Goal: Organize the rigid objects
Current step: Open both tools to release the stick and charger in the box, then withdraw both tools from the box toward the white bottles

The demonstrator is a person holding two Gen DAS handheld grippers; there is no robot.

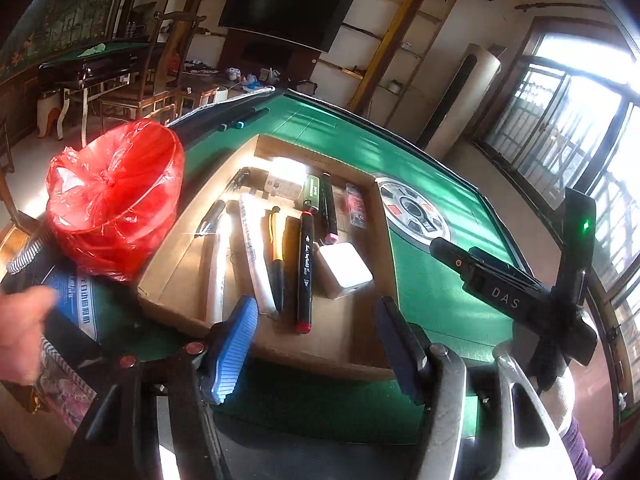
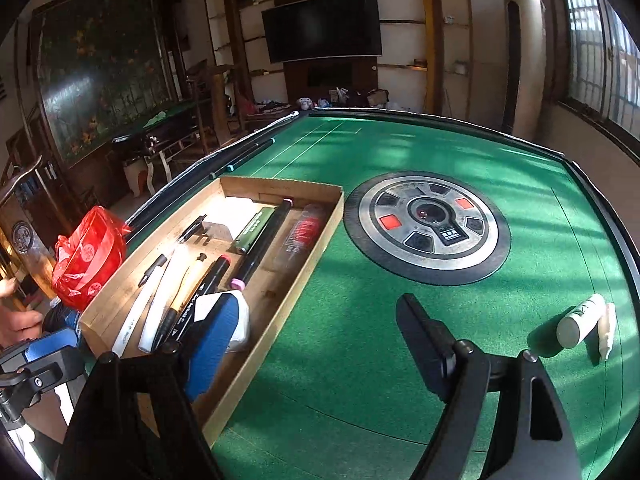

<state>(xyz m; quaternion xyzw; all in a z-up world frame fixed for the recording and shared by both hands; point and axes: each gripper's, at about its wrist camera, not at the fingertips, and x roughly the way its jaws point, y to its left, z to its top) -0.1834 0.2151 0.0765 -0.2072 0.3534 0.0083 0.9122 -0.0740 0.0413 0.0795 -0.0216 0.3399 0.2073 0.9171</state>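
On the green table [image 2: 400,360] a shallow cardboard tray [image 2: 276,320] lay beside the round centre dial [image 2: 426,226]. It already held pens, markers and a white charger block [image 1: 345,270].

Both tongs stood wide with nothing between the jaws: left gripper [image 1: 316,344] over the tray's near edge, right gripper [image 2: 316,344] over the tray's near corner and bare felt.

Still outside the tray: one white tube [image 2: 580,320] with one slim white stick [image 2: 606,330] touching it, both near the right edge of the table.

Judged step: fetch those two. Best taken singly, jaws across the tube's width so it cannot roll, then laid parallel to the pens.

Count in tray, roughly: three dark markers, one green case [image 1: 311,192], one charger; the pale pens at left were too glared to count surely. One red bag [image 1: 114,196] sat left of the tray.
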